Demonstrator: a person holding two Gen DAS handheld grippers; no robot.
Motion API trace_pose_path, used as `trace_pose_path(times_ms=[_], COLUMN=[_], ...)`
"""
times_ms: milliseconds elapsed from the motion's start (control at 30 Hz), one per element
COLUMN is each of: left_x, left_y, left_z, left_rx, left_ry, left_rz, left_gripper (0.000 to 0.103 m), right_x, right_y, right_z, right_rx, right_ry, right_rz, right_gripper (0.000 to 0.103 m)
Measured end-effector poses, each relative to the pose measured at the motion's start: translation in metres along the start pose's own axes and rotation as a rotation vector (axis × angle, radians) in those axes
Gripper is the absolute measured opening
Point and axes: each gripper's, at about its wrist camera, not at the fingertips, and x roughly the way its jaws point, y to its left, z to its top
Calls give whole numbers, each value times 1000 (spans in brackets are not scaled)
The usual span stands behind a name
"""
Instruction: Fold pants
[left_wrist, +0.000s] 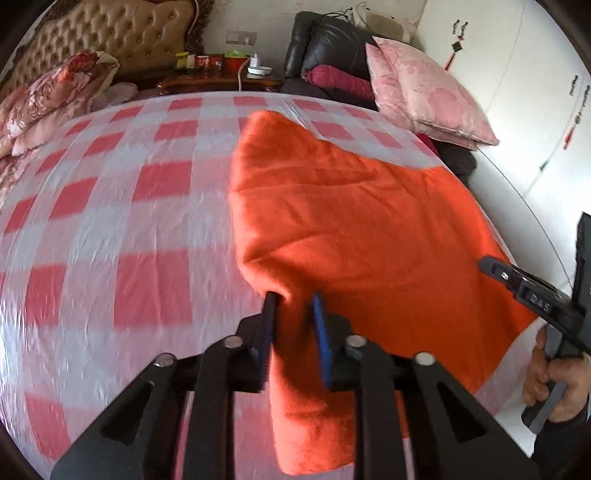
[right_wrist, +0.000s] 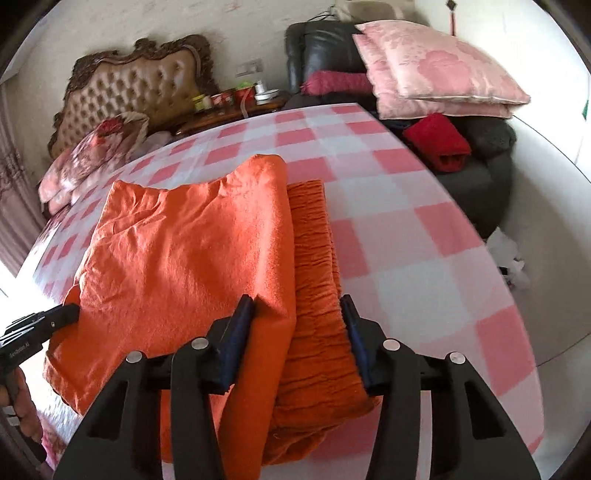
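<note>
Orange pants (left_wrist: 351, 229) lie on a pink-and-white checked table (left_wrist: 129, 221), partly folded over. My left gripper (left_wrist: 295, 306) is shut on a fold at their near left edge, lifting the cloth. In the right wrist view the pants (right_wrist: 184, 251) show a smooth folded layer and the gathered elastic waistband (right_wrist: 317, 295). My right gripper (right_wrist: 297, 314) is shut on the pants, its jaws around both the folded layer and the waistband. The left gripper (right_wrist: 62, 314) also shows at the left edge there, and the right gripper's body (left_wrist: 535, 295) at the right of the left wrist view.
Pink pillows (right_wrist: 436, 77) and a red folded cloth (right_wrist: 439, 142) rest on a dark sofa (right_wrist: 480, 173) beyond the table. A tufted headboard (right_wrist: 129, 92), floral bedding (left_wrist: 48, 99) and a cluttered nightstand (left_wrist: 221, 77) stand at the back. The checked table (right_wrist: 424, 266) ends at right.
</note>
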Motion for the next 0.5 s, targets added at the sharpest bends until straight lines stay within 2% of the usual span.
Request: trace_pose_path(times_ms=[33, 100, 167, 200, 267, 333, 400, 467, 500], left_x=[-3, -24, -44, -48, -51, -42, -31, -26, -25], left_y=[-1, -12, -32, -42, -61, -75, -76, -74, -74], left_z=[1, -8, -28, -38, -56, -71, -77, -80, -81], left_rx=[0, 41, 135, 184, 266, 326, 326, 322, 327], left_ry=[-18, -113, -201, -214, -222, -185, -154, -150, -154], left_rz=[25, 85, 79, 83, 98, 109, 118, 125, 130], left_gripper=[36, 36, 36, 36, 21, 16, 15, 15, 15], right_x=[1, -3, -15, -23, -34, -31, -11, 17, 34], right_y=[-2, -6, -6, -5, 4, 22, 36, 41, 37], right_z=[2, 6, 11, 17, 31, 48, 63, 75, 81], right_rx=[-1, -22, -43, -47, -82, -158, -210, -249, -248], right_ry=[1, -1, -38, -67, -114, -117, -45, 30, 83], right_rz=[0, -10, -51, -63, -48, -12, 55, 0, -61], right_gripper=[47, 47, 50, 57, 58, 58, 57, 55, 55])
